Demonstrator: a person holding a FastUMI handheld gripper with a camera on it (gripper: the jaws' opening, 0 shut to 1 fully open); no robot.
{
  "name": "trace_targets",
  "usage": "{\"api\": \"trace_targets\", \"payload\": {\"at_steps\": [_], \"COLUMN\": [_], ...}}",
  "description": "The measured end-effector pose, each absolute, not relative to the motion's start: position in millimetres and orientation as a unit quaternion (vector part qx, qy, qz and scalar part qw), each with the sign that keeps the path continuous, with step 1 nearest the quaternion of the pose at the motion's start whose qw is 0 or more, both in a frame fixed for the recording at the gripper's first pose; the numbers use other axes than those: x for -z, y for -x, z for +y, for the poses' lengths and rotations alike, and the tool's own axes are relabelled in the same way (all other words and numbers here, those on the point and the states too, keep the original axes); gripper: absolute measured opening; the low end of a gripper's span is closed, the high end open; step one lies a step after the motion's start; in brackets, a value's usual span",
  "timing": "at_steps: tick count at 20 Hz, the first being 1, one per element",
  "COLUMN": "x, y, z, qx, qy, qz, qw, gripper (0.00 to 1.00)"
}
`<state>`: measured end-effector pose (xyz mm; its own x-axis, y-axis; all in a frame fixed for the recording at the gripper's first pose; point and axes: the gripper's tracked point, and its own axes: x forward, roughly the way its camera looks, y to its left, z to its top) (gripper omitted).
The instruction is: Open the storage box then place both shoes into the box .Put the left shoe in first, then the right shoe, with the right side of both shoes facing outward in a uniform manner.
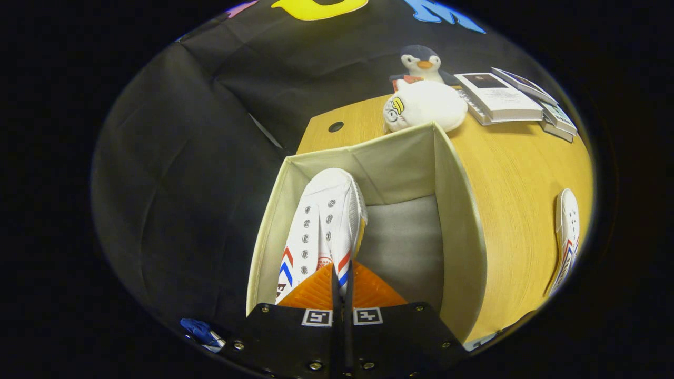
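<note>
Hand-held gripper (pixel 341 273) clenched on left shoe (pixel 321 226) inside open storage box (pixel 458 221)

I see the storage box (pixel 458 210) as matt cream fabric, its walls creased and its floor a duller grey cloth. The shoe (pixel 324 221) inside it looks like white canvas with shiny metal eyelets and a smooth rubber toe. My gripper (pixel 341 273) pinches the shoe's heel edge; its fingers (pixel 316 289) are ribbed. The table (pixel 521 173) is smooth wood-grain. Far off, 2 plush toys (pixel 424 105) look soft, the books (pixel 497 97) paper.
</note>
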<state>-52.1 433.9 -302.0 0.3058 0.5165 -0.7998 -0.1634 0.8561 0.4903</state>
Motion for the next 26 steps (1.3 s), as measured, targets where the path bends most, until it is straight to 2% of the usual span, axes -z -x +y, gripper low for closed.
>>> {"api": "trace_targets", "payload": {"at_steps": [2, 3, 4, 5, 6, 7, 8, 16, 26], "x": [302, 300, 290, 284, 277, 268, 264, 223, 220], "y": [54, 56, 53, 49, 47, 47, 44, 29, 4], "z": [438, 445, 453, 457, 455, 448, 444, 380, 268], "qx": [-0.218, -0.230, -0.245, -0.255, -0.261, -0.263, -0.267, -0.288, -0.235], "qy": [-0.164, -0.176, -0.196, -0.207, -0.205, -0.192, -0.180, -0.139, -0.127], "qz": [0.547, 0.545, 0.535, 0.526, 0.518, 0.511, 0.503, 0.415, 0.390], "qw": [0.791, 0.787, 0.784, 0.785, 0.788, 0.796, 0.802, 0.851, 0.881], "gripper": [0.01, 0.08, 0.19, 0.43, 0.56, 0.85, 0.97, 0.98, 0.98]}}
